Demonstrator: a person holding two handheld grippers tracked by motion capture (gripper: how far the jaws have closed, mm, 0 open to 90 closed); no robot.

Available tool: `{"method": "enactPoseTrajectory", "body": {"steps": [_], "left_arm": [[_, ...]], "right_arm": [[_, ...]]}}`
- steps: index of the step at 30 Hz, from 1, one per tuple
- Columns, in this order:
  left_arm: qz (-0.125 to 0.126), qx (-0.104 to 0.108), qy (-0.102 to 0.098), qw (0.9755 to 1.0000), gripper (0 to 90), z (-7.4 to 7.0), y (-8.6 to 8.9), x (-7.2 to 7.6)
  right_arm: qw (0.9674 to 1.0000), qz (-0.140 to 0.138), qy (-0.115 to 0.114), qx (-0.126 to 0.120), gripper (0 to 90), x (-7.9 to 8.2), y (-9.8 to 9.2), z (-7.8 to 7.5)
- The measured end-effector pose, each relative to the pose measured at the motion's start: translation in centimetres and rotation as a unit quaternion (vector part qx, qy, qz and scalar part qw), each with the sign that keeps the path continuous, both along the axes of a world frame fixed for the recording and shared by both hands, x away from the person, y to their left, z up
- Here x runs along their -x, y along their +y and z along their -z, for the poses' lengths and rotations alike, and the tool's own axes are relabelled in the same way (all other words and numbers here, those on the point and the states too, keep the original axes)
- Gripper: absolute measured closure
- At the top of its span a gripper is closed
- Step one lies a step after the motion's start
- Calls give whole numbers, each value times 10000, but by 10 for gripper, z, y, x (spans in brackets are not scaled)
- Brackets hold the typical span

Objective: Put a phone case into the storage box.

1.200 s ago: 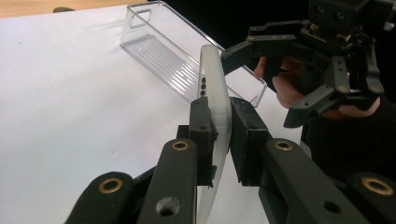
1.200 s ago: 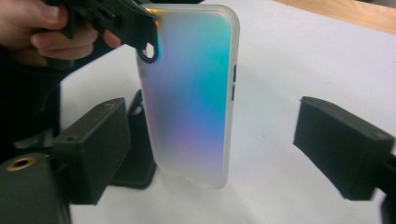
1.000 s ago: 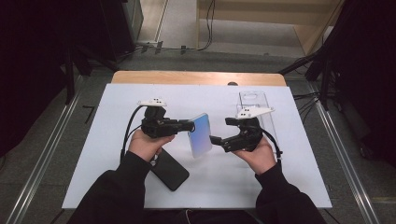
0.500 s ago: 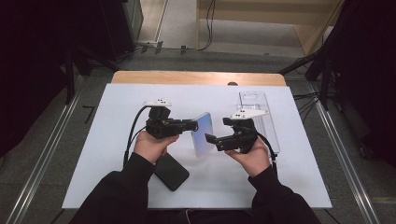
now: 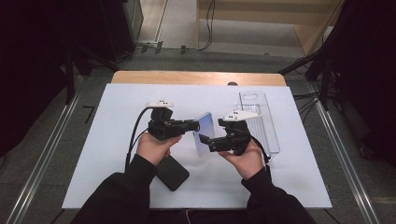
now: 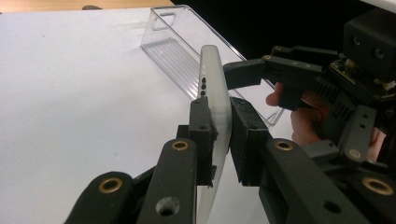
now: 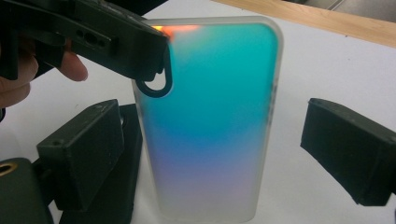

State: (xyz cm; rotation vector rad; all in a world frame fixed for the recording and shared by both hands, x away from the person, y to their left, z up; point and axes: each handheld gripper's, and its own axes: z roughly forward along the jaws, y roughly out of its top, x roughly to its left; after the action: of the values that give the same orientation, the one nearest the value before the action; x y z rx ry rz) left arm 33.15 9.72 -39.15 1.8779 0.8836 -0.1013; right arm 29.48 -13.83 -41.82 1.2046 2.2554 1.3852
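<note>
While the left gripper (image 5: 194, 125) pinches the phone case (image 5: 203, 133) upright above the white mat (image 5: 116, 102) in the high view, the black phone (image 5: 172, 172) lies uncased. Left gripper view: pads clamp the case's edge. Right gripper view: the right gripper (image 7: 210, 154) is spread around it, not gripping. No readable writing.

From above, my white table (image 5: 116, 140) is evenly lit, while the floor and both sides fall into deep black. Shadows under my hands are soft. In the right gripper view the phone case (image 7: 210, 121) glows, with an orange glare at its top corner; my near jaws are blurred. The left gripper view is sharper, its background black
</note>
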Motion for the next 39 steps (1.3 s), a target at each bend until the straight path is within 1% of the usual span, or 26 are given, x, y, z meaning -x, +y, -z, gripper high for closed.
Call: {"method": "enactPoseTrajectory", "body": {"steps": [3,5,7,10,16,18,19,21,31,33,35,39], "left_arm": [[-5,33,18,10000,807,0,-1,1],[35,23,35,10000,807,0,-3,2],[45,-7,36,10000,807,1,-4,3],[35,4,50,10000,807,1,-5,4],[45,59,98,9999,807,2,-8,6],[35,73,88,9999,807,2,-9,7],[37,74,93,9999,808,2,-9,7],[26,105,113,9999,807,2,-8,7],[30,153,141,9998,798,2,-8,7],[21,141,114,9998,791,1,-8,8],[24,103,103,9999,757,1,-8,8],[-1,153,134,9998,633,-2,-3,5]], "right_arm": [[10000,5,0,7,41,0,4,1],[10000,26,7,24,41,0,6,1],[10000,62,-2,45,41,0,8,2],[10000,78,-8,53,41,0,10,3],[9998,75,2,163,56,-1,15,5],[9997,110,-10,217,84,-1,16,6],[9996,143,-33,247,119,0,16,6],[9996,157,-51,241,134,0,14,5],[9990,173,-163,379,146,2,14,3],[9989,165,-197,394,147,2,14,3],[9989,166,-217,393,148,3,14,2],[9989,164,-215,376,148,2,11,1]]}}
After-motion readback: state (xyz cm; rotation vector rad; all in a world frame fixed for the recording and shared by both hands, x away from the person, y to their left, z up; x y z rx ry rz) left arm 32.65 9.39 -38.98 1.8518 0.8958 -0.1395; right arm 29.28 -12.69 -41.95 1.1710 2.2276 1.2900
